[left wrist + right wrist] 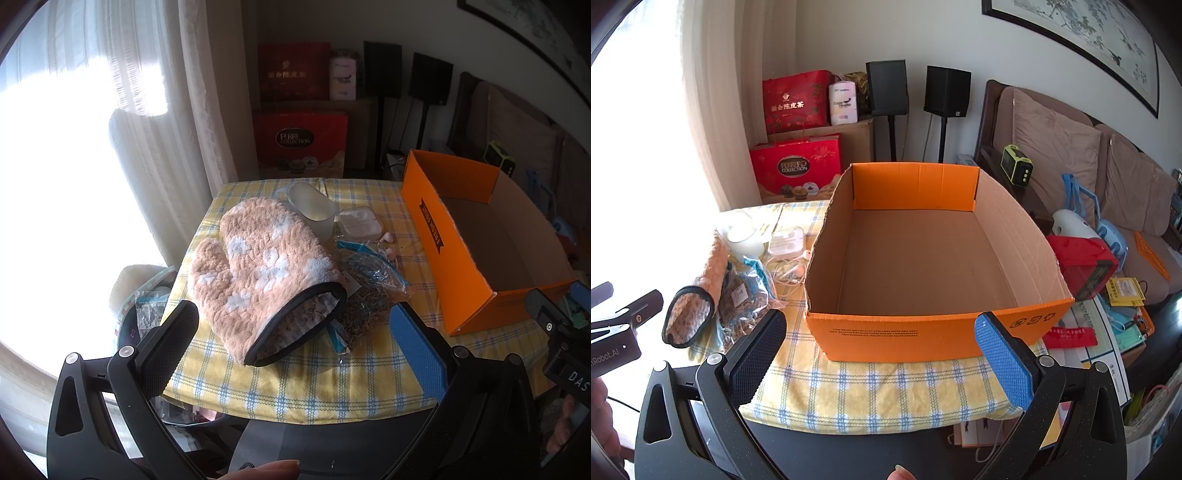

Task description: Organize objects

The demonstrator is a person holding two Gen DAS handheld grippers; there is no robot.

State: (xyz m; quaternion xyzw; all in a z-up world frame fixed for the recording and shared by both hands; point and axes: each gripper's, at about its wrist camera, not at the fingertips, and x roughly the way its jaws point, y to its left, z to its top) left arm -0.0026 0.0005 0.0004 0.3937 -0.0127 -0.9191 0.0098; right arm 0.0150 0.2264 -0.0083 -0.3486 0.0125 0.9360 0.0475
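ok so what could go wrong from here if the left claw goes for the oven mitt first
1. The fluffy peach oven mitt overlaps the clear crinkly snack bag, so lifting the mitt may drag the bag.
2. The frosted plastic cup lies on its side right behind the mitt and could roll toward the table's far edge.
3. The white earphone cable sits loose beside the empty orange cardboard box and may snag.

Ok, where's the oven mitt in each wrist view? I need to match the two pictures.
Left wrist: the mitt fills the centre, lying flat on the checked cloth, open cuff toward the camera.
Right wrist: the mitt is at the left edge, seen edge-on, cuff opening nearest.
Shared landmark: the orange box, to the mitt's right in both views, with the snack bag between them.
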